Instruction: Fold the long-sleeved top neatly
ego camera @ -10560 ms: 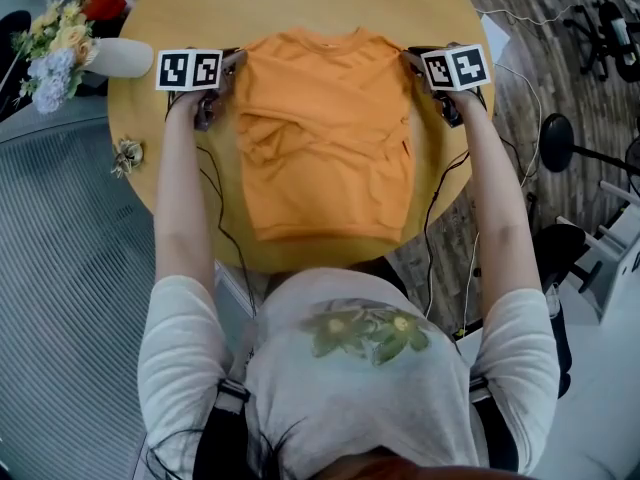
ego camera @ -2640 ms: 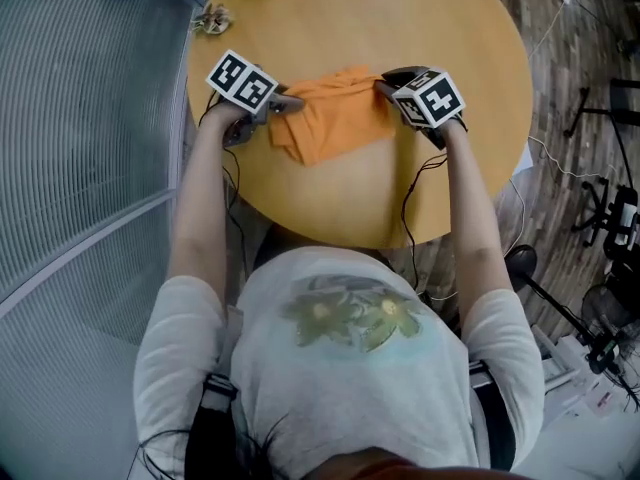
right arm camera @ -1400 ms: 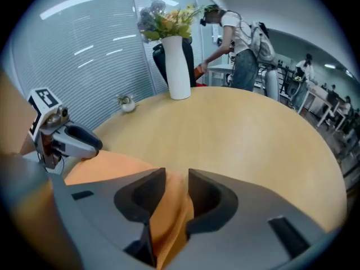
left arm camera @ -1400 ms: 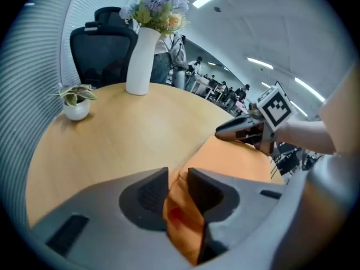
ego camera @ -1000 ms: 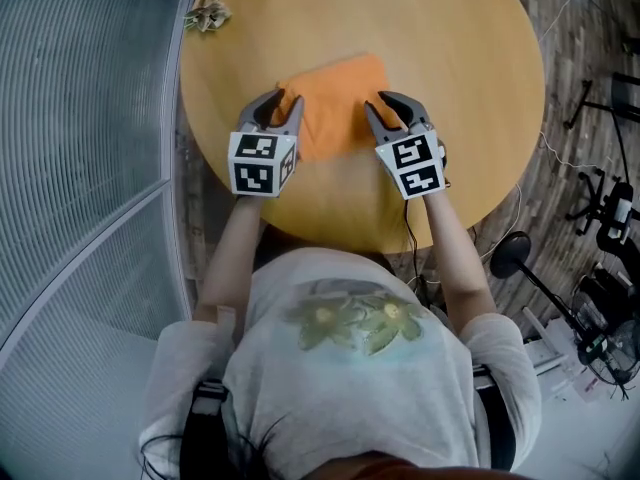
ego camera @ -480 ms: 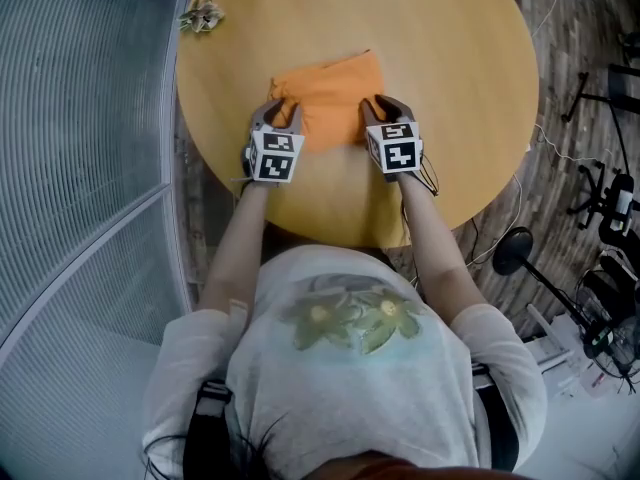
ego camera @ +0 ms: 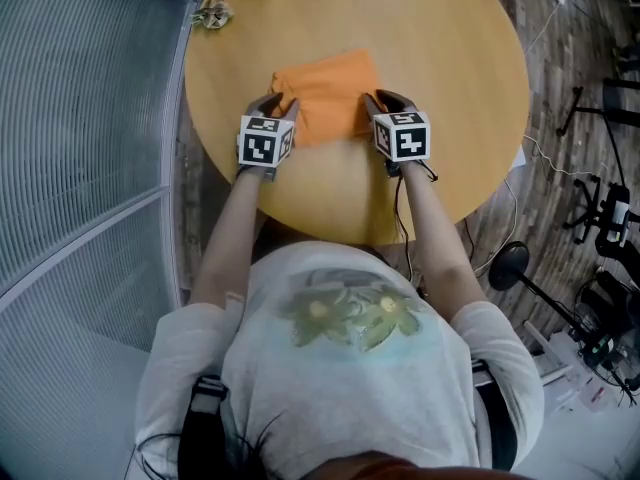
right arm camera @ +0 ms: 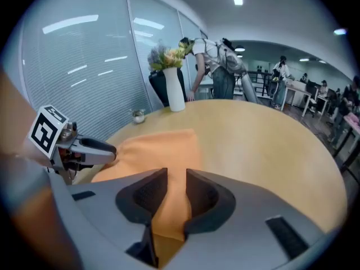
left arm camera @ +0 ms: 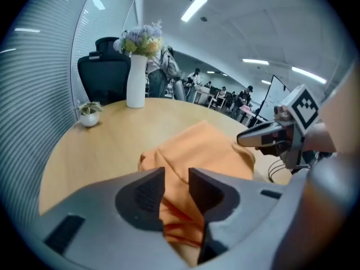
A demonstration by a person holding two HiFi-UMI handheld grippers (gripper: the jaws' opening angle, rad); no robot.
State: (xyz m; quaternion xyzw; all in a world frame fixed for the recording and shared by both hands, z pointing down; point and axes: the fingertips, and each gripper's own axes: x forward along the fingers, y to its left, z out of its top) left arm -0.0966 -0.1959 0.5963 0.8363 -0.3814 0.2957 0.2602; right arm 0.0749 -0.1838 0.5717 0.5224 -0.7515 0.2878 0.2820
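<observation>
Lowered: left hand-held gripper [ego camera: 272, 102], right hand-held gripper [ego camera: 386, 99] | jaws apart, seemingly astride folded top [ego camera: 326, 90]

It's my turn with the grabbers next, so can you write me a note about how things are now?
Left gripper: jaws apart over the near left edge of the orange top, cloth between them, seemingly not pinched.
Right gripper: same, at the near right edge.
Top: on the round table, folded into a small packet.
Done: the main folds.
Left: probably one more fold, or tidying the rumpled left corner.
</observation>
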